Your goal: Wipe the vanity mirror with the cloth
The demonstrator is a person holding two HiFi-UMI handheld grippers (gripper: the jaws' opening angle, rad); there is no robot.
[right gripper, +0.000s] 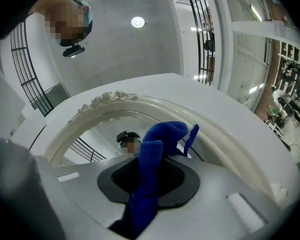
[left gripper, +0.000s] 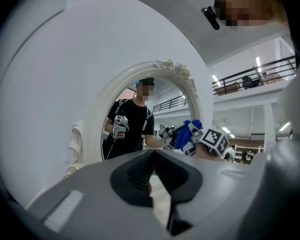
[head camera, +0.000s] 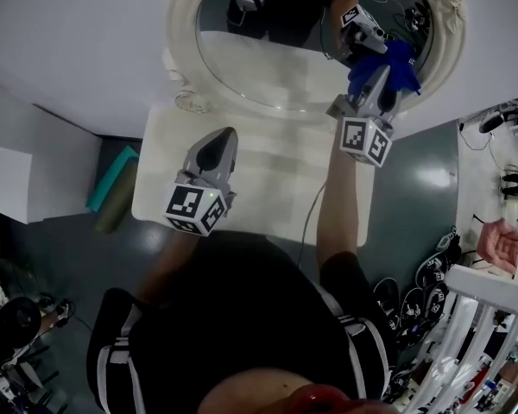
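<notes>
The oval vanity mirror (head camera: pixel 268 67) in its cream carved frame (head camera: pixel 183 24) stands at the back of a white vanity table (head camera: pixel 268 179). My right gripper (head camera: pixel 382 74) is shut on a blue cloth (head camera: pixel 399 63), which it holds up at the mirror's lower right, by the frame. In the right gripper view the cloth (right gripper: pixel 157 149) bunches out between the jaws in front of the mirror (right gripper: pixel 100 126). My left gripper (head camera: pixel 229 134) hovers over the table's left half, short of the mirror, jaws together and holding nothing. The left gripper view shows the mirror (left gripper: pixel 135 129) and the cloth (left gripper: pixel 187 133).
A teal and olive object (head camera: pixel 112 184) lies on the floor left of the table, beside a white cabinet (head camera: pixel 17 171). At the right are a white rack (head camera: pixel 483 317), cables (head camera: pixel 423 283) on the floor and another person's hand (head camera: pixel 501 244).
</notes>
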